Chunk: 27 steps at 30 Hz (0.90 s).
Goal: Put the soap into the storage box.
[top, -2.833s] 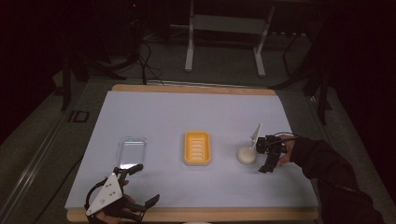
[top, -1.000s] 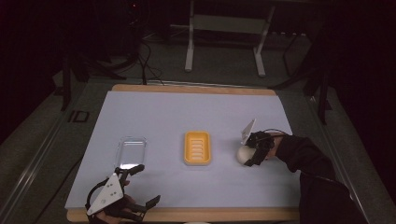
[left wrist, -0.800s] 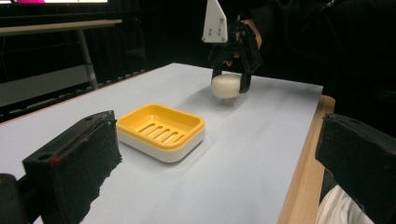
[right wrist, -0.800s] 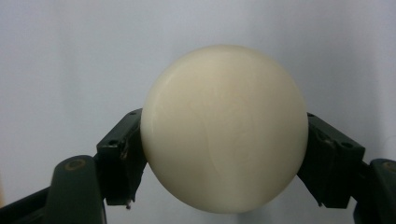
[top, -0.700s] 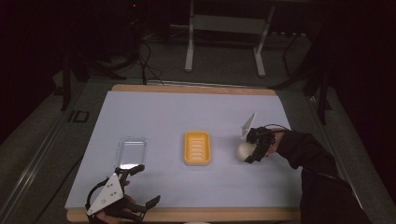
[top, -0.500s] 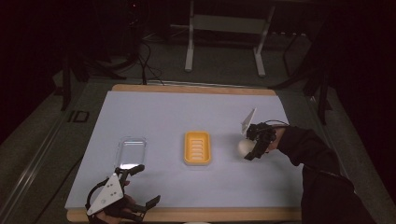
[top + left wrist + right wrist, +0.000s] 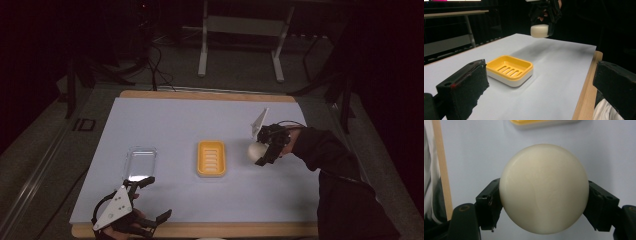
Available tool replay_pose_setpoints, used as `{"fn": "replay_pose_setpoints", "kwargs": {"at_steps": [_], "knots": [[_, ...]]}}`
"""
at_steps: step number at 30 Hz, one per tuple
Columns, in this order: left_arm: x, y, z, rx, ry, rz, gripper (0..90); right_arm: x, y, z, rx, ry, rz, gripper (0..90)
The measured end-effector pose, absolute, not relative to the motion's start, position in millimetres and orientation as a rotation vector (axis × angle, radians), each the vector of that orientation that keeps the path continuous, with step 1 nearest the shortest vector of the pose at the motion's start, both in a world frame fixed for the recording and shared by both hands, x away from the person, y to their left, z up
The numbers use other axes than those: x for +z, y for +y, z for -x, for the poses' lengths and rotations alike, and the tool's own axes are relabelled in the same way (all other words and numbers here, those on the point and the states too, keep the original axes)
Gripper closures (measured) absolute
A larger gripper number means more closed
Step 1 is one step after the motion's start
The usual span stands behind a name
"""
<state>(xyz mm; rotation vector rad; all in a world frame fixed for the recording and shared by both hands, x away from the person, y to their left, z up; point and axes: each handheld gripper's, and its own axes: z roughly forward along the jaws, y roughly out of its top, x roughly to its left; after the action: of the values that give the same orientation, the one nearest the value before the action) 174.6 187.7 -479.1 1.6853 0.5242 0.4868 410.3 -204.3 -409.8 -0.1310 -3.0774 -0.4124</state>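
My right gripper (image 7: 261, 151) is shut on a round cream soap bar (image 7: 255, 149), holding it in the air to the right of the yellow soap dish (image 7: 210, 158). In the right gripper view the soap (image 7: 544, 188) sits squeezed between both black pads, with the dish's edge (image 7: 544, 122) at the top. In the left gripper view the soap (image 7: 539, 30) hangs above the table beyond the dish (image 7: 509, 70). My left gripper (image 7: 152, 200) rests at the near left edge, jaws wide open with nothing between them (image 7: 539, 82).
A clear plastic tray (image 7: 140, 163) lies on the pale blue table cover (image 7: 165, 125), left of the dish and just beyond my left gripper. A wooden table edge (image 7: 210, 230) runs along the front. Metal stand legs (image 7: 202, 55) rise behind the table.
The right gripper closed on the soap on the table, then lifted it and carried it slightly toward the dish. The left gripper has stayed put.
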Motion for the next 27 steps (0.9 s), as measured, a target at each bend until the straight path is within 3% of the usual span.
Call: {"fn": "replay_pose_setpoints", "kwargs": {"at_steps": [27], "knots": [[-479, 188, -174, 0.482, 0.519, -1.684, 0.1, -402, -137, -408, -0.514, -3.066, -0.141, 25.3]]}}
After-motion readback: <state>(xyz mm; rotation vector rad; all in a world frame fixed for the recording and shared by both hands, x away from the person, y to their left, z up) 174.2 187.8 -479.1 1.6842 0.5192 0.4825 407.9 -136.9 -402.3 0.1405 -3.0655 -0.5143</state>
